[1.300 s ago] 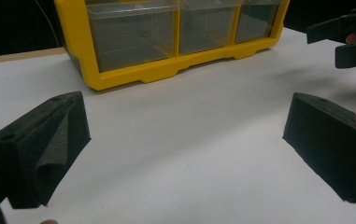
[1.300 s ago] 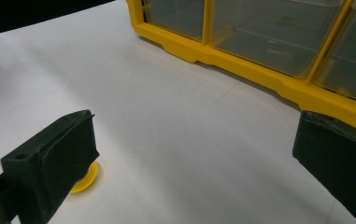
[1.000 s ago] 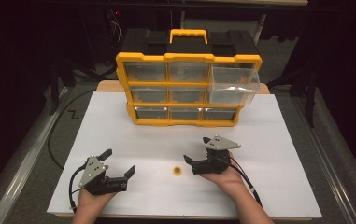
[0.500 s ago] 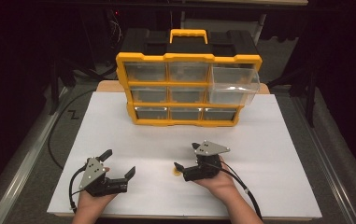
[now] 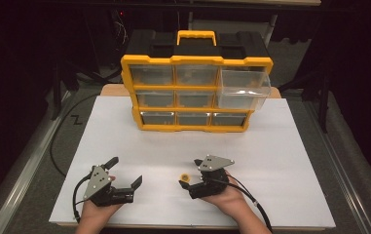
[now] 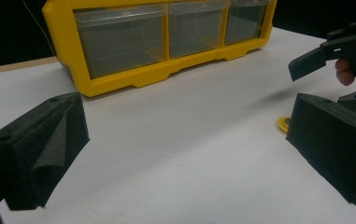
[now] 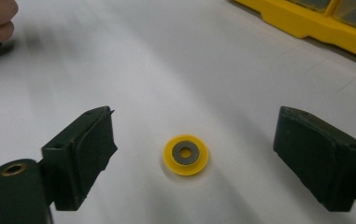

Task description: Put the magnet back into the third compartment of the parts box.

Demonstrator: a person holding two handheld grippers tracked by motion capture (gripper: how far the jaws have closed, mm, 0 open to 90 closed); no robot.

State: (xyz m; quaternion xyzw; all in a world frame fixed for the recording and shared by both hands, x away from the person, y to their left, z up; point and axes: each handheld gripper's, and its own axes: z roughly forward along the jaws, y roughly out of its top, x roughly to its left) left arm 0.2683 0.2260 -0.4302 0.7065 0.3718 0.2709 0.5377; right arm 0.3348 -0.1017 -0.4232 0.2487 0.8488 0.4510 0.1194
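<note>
White table in dark room.

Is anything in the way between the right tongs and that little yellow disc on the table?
Nothing visible. The yellow disc lies flat on the bare white table, between the two jaws of the right tongs, which have just been closing but do not touch it.

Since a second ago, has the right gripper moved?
Yes. The right gripper slid left across the white sheet toward the yellow disc, jaws closing but not touching it.
</note>
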